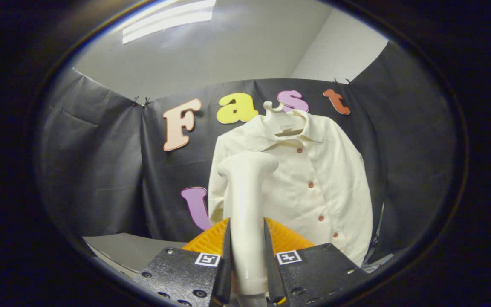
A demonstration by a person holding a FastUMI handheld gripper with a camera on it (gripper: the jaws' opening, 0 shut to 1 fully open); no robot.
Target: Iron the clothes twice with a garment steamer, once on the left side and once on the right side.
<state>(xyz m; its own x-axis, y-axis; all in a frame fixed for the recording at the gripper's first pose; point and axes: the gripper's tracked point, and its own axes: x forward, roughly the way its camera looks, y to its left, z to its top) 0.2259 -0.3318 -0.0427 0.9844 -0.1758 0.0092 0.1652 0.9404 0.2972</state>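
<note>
Steamer (245, 204) sits upright in my gripper (247, 260), both fingers (227, 256) pressed against its pale handle from either side, so I am clasping it firmly. Its rounded head rises just ahead of the fingers and overlaps the left half of the shirt. Beyond the fingers, a cream shirt (313, 179) with reddish buttons hangs on a pale hanger (277, 114) against the dark cloth wall, front facing me, collar up. Something orange and ribbed (286, 238) shows just behind the fingers, low down. Off to my left lies a grey worktop (130, 249).
</note>
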